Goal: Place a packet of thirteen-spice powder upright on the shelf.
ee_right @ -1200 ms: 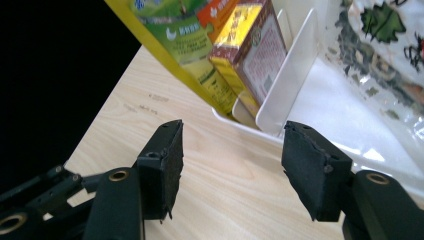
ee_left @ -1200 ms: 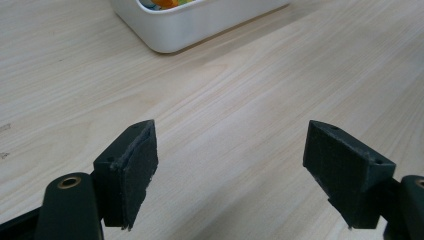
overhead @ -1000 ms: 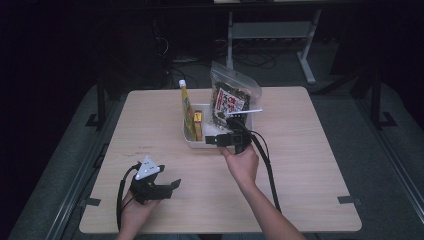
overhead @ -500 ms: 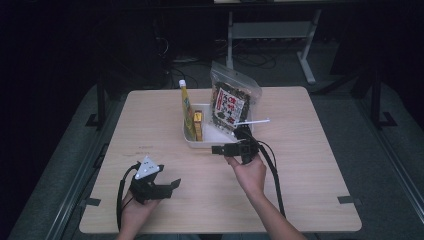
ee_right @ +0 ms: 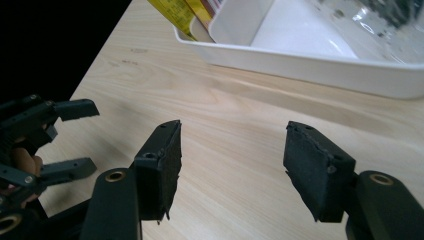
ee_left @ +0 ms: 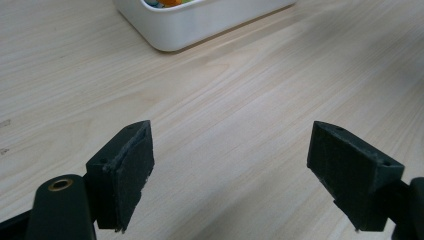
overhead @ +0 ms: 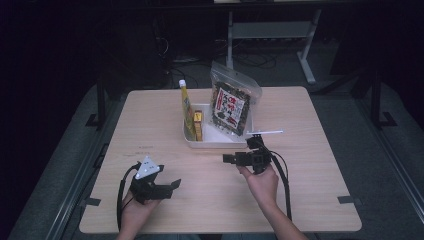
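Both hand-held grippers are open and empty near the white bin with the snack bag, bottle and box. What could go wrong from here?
1. The snack bag leans upright past the white bin's rim; a knock might tip it out.
2. The yellow bottle and small box stand close together, so grabbing one may topple the other.
3. The right hand-held gripper points toward the left hand-held gripper; their cables could snag.
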The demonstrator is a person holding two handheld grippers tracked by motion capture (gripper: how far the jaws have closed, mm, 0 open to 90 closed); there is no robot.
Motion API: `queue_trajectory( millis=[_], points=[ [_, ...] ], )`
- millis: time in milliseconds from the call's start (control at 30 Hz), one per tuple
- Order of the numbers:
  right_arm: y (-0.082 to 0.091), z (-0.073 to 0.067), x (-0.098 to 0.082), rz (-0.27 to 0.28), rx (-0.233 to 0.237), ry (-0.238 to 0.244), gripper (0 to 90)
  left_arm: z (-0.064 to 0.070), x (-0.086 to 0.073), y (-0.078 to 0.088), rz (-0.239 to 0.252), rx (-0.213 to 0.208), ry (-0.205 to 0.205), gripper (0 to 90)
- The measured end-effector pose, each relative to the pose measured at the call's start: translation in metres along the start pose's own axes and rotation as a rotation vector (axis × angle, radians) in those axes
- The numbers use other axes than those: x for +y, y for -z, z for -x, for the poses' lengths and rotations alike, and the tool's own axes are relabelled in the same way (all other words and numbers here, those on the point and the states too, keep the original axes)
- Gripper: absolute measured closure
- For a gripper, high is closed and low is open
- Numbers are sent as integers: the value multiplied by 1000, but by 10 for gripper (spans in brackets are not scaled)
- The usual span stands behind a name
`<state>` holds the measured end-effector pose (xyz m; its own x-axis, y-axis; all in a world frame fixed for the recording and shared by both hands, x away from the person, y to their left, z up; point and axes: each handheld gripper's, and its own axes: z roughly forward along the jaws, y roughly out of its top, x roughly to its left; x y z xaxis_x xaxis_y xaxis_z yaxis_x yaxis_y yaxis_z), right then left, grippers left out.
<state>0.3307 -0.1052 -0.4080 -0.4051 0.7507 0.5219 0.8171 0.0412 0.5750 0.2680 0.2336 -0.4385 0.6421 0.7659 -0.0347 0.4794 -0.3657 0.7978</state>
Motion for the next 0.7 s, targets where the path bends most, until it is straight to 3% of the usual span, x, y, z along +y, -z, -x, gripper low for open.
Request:
queue_trajectory(
  millis=[700],
  points=[
    [17, 30, -39, -25, -6, -25, 371, 1, -1, -1, -6, -7, 1, 167]
  ],
)
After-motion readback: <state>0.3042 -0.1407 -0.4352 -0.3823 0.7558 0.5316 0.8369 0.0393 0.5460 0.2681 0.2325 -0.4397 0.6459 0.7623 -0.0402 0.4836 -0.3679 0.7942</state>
